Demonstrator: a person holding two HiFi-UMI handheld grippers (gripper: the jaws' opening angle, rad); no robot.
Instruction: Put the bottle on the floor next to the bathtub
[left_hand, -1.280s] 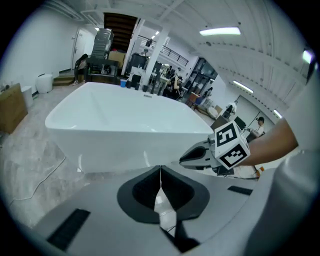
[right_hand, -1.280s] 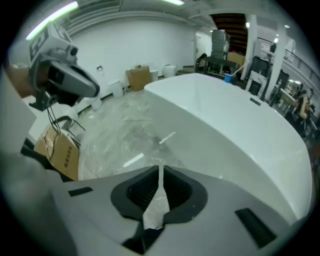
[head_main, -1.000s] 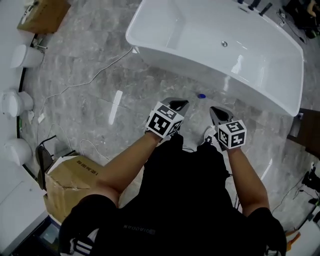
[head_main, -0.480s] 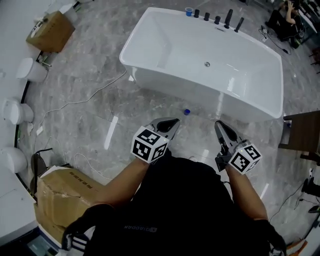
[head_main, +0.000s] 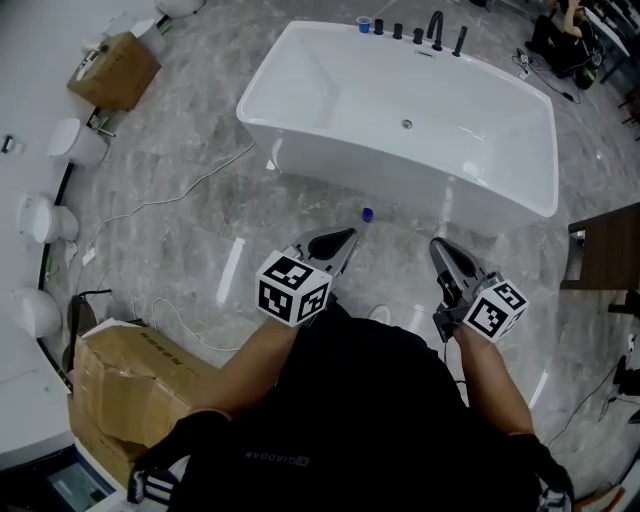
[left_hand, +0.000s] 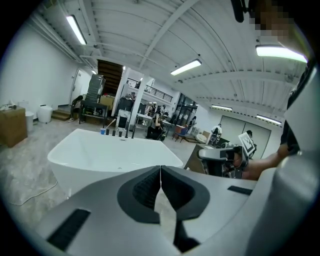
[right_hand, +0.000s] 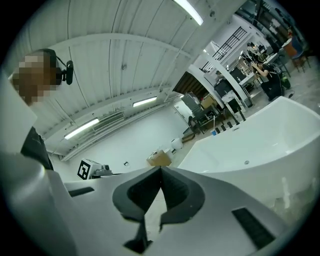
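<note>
Two sets of jaws were pressed together on nothing: the left gripper (head_main: 345, 238) and the right gripper (head_main: 437, 245) hung above the grey marble floor (head_main: 180, 240). Ahead of the left one, the small blue-capped bottle (head_main: 367, 214) stood on that floor just beside the white freestanding bathtub (head_main: 300, 70). The placing looked done; what remained, I judged, was keeping clear of it. Print on the brown cardboard box (head_main: 130, 370) was too small to read; pale lettering on the black shirt (head_main: 370, 400) seemed to say QIAODAN.

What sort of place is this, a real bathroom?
Probably not: it looks like an open industrial hall with a bathroom mock-up. A freestanding bathtub stands on a stone-look floor near a cardboard box and loose cable, with desks and strip lights behind.
</note>
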